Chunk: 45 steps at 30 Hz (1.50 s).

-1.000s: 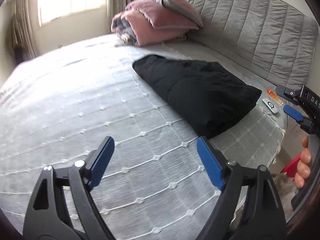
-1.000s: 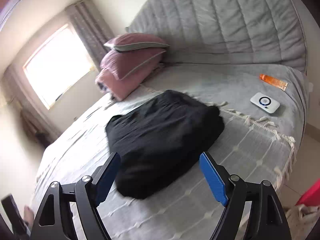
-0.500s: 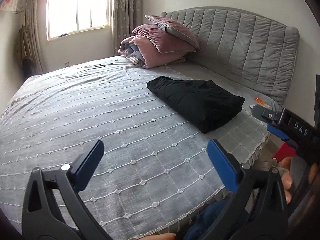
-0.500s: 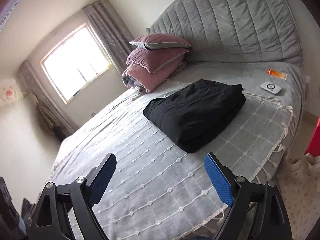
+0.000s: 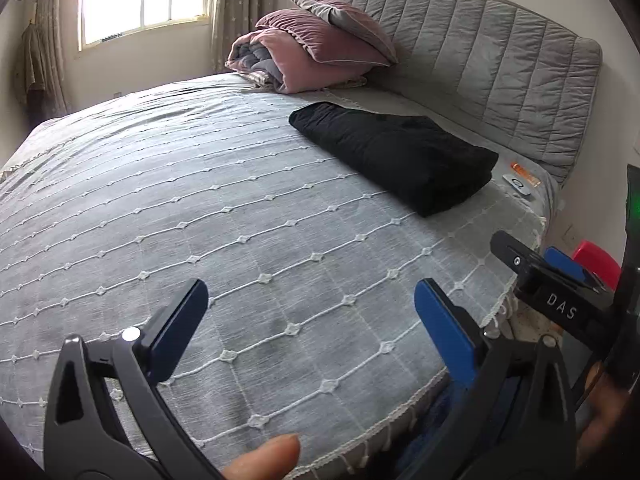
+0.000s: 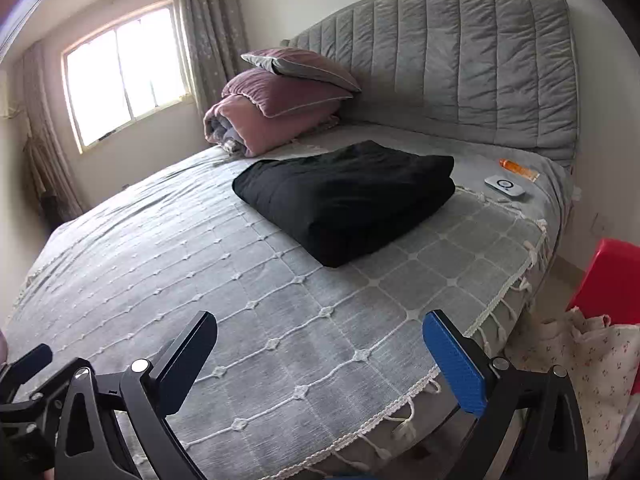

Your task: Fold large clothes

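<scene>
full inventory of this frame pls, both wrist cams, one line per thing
bed cover: 1, grey with white stitched grid and fringe, over the bed
black garment: 1, black, folded, on the cover toward the headboard
headboard: 1, grey quilted, behind the bed
pillows: 2, pink and grey, stacked on the quilt
rolled quilt: 1, pink and grey, under the pillows
white device: 1, white, flat, on the bed by the headboard
orange tube: 1, orange, beside the white device
window: 1, bright, far wall, curtains either side
red box: 1, red, on the floor beside the bed
floral cloth: 1, pale, printed, beside the bed
left claw: 1, black, blue pads, open, empty
right claw: 1, same, jaws opening, empty
</scene>
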Each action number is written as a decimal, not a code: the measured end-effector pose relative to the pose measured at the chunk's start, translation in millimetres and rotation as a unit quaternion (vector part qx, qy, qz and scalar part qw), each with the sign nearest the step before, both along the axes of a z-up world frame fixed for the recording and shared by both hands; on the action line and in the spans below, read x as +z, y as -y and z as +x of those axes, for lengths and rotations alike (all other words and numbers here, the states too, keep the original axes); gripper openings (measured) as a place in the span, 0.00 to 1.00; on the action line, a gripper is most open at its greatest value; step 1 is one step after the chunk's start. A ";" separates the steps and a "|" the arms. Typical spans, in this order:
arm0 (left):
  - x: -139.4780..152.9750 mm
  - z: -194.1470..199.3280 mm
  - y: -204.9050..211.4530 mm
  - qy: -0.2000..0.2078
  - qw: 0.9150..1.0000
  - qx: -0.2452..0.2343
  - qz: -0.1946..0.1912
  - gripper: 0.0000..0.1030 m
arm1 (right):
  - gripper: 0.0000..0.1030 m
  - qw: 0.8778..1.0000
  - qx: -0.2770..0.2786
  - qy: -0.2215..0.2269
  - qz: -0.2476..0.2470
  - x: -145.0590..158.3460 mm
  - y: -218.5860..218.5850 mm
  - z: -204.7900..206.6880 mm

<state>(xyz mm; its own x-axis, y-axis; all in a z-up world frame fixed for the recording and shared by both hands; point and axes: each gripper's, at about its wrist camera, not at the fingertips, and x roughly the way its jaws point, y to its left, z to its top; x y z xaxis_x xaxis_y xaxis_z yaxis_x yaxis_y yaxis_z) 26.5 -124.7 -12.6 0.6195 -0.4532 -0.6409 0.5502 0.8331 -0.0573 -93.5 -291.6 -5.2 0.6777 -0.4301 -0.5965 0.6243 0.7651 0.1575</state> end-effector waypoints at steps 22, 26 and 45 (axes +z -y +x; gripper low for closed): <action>-20.6 10.6 0.6 -0.019 0.999 0.009 -0.026 1.00 | 1.00 0.996 -0.062 -0.053 0.033 -26.5 23.5 5.7; -24.1 11.3 3.6 -0.022 0.999 0.010 -0.022 1.00 | 1.00 0.996 -0.060 -0.053 0.034 -27.0 24.1 5.4; -26.5 9.0 13.8 -0.034 0.999 -0.002 -0.029 1.00 | 1.00 0.996 -0.062 -0.059 0.036 -28.8 24.0 6.2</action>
